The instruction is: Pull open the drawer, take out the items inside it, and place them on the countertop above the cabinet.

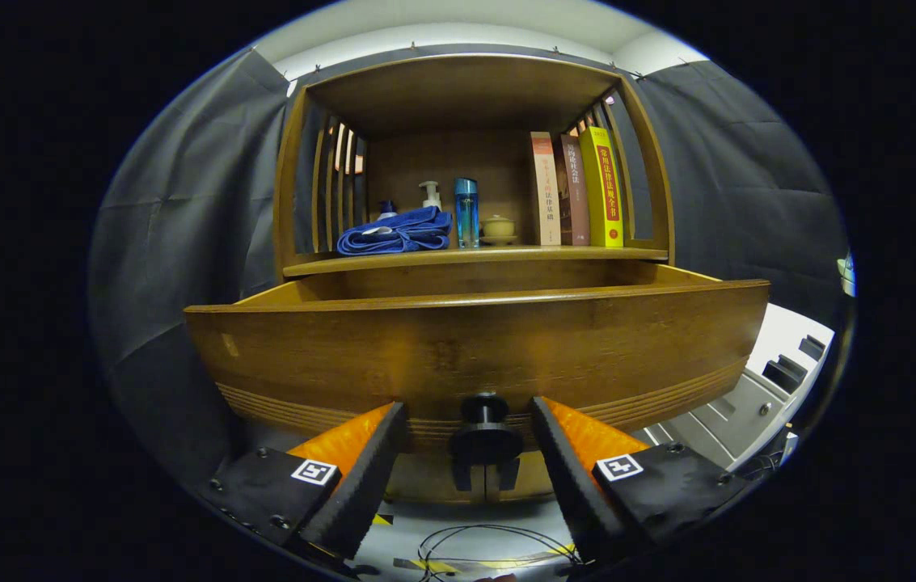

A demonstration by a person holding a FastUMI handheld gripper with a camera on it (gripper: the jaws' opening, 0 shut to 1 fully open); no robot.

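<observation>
The wooden drawer (474, 347) stands pulled out of the cabinet toward me, its front panel wide across the view. A black round knob (484, 436) sticks out low on that panel, right between my two fingers. My gripper (470, 424) is open: the orange-and-black fingers (369, 461) flank the knob with a gap on each side and do not press on it. The drawer's inside is hidden behind its front panel. Above it lies the countertop (474, 257) of the cabinet.
On the countertop stand a folded blue towel (397, 233), a white pump bottle (430, 194), a blue bottle (466, 212), a small lidded cup (498, 228) and three upright books (579, 190). Grey equipment (757, 396) sits low to the right; cables (474, 550) lie on the floor below.
</observation>
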